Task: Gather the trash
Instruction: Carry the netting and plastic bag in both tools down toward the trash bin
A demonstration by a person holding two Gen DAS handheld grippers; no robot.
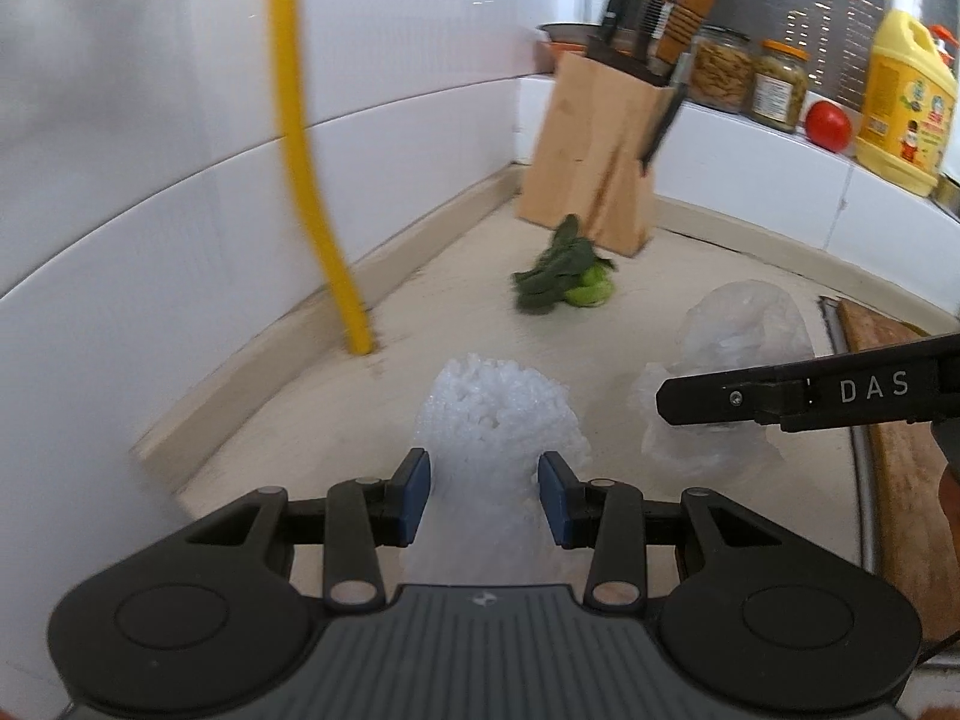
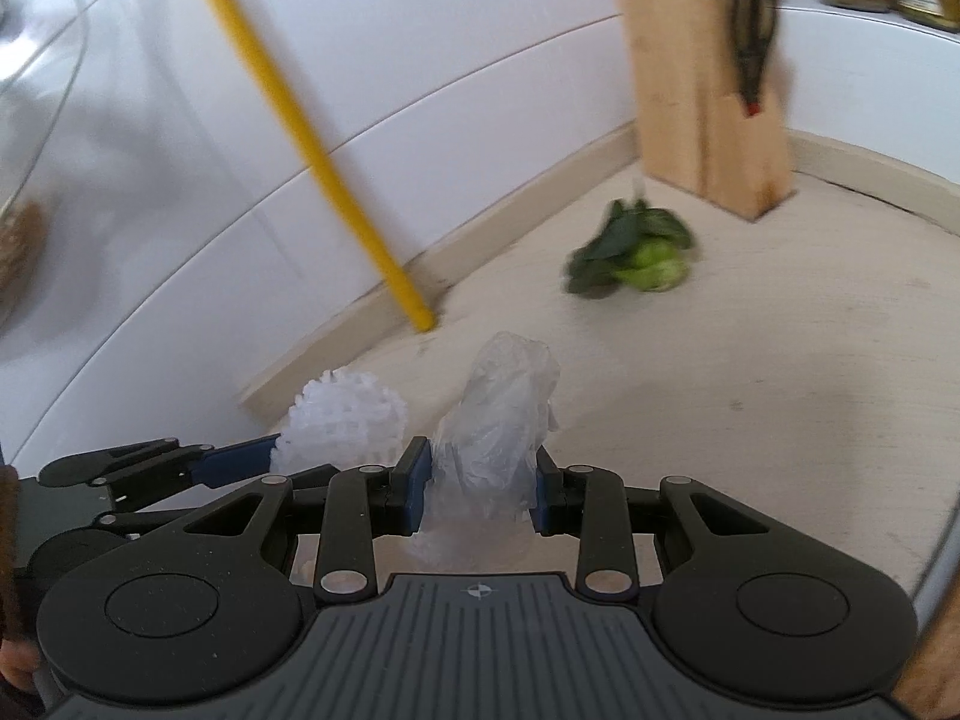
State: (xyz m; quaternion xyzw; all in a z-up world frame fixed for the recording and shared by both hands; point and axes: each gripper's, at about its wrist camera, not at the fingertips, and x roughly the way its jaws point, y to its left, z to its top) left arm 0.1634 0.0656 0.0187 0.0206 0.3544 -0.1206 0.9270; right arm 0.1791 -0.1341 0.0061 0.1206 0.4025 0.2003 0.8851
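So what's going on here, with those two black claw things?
A person is clearing trash off a kitchen counter. The left hand-held gripper is closed on a white foam net, and the right hand-held gripper is closed on a clear plastic bag. Some greens lie near the knife block.

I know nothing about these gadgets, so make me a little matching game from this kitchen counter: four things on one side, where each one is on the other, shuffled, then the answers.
Things:
1. white foam net
2. clear plastic bag
3. leafy greens
4. red tomato

Places:
A. on the raised ledge beside the yellow bottle
B. between the fingers of the right gripper
C. on the counter in front of the knife block
D. between the fingers of the left gripper

Pairs: 1-D, 2-B, 3-C, 4-A
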